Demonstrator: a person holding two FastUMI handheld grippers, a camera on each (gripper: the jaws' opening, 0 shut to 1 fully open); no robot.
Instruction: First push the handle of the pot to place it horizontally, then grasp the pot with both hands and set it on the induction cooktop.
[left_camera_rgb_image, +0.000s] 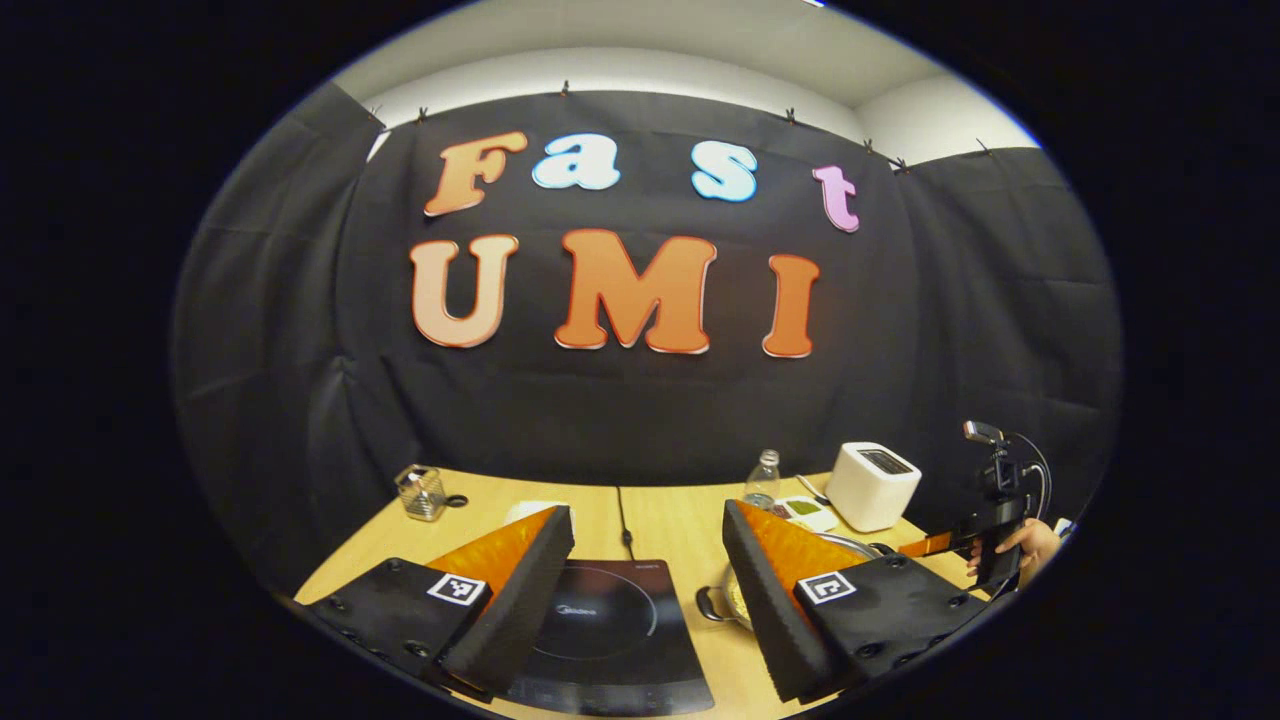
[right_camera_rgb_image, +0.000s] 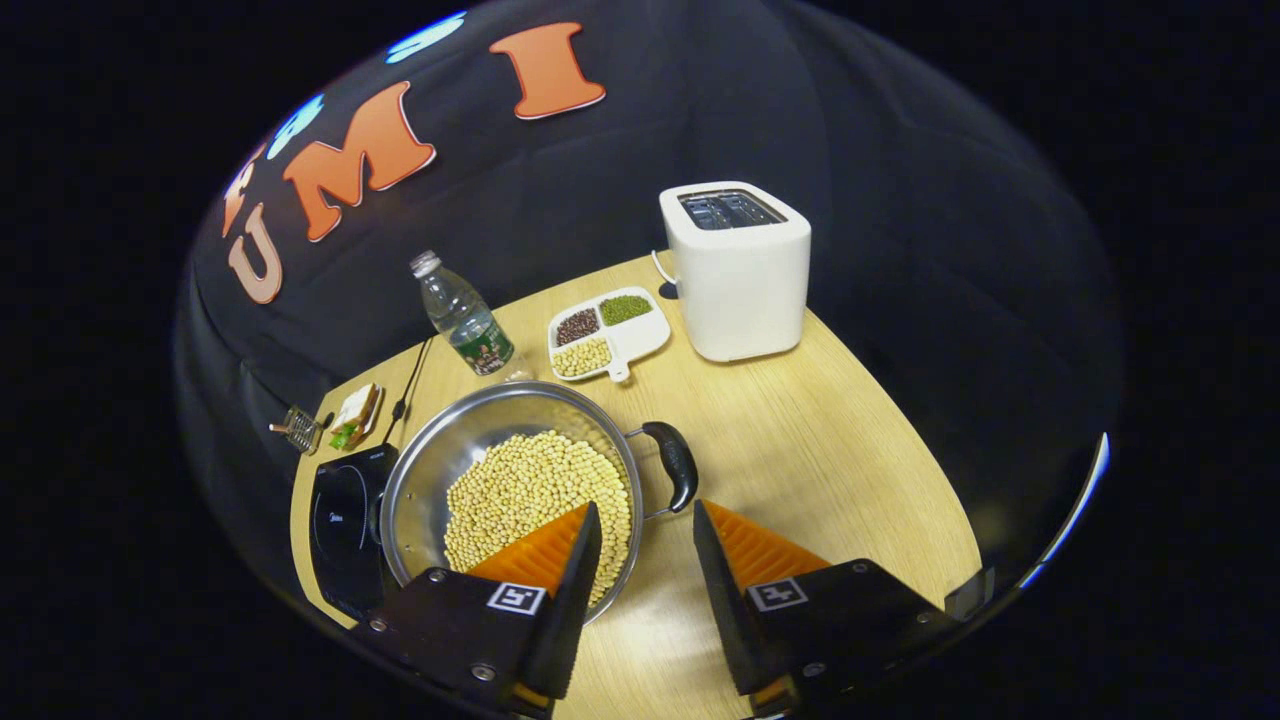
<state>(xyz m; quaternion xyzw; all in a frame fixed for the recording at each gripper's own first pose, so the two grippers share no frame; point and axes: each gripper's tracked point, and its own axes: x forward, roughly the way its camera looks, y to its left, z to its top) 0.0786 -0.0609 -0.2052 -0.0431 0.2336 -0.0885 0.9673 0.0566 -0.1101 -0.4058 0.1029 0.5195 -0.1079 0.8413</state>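
Two grippers in play, both with jaws spread and holding nothing. Right gripper (right_camera_rgb_image: 645, 560) hangs above the near rim of the pot (right_camera_rgb_image: 510, 480); one finger overlaps the rim and the beans in the view, the other lies over bare table (right_camera_rgb_image: 850, 440). Whether the finger touches the rim cannot be told. The pot's right-hand handle (right_camera_rgb_image: 678, 463) sits just ahead of the gap between the fingers and looks to lie roughly level already, though the fisheye makes this uncertain.

Left gripper (left_camera_rgb_image: 648, 590) hovers over the induction cooktop (left_camera_rgb_image: 600, 625), jaws released, with the pot's left-hand handle (left_camera_rgb_image: 712, 603) peeking out beside its right finger. The pot stands on the table just right of the cooktop, near touching it, filled with pale beans (right_camera_rgb_image: 530, 495).

Farther back: sectioned dish (right_camera_rgb_image: 608, 335) of assorted beans, water bottle (right_camera_rgb_image: 465, 318), toaster (right_camera_rgb_image: 738, 268), a small wire basket (left_camera_rgb_image: 422, 492) at the far left corner.

Judgement: step in hand is the opening one, the handle push, or its very end; the pot is not yet on the cooktop. Next move calls for settling the handle flat, then each gripper closing on its own handle and lifting evenly so the beans do not spill.
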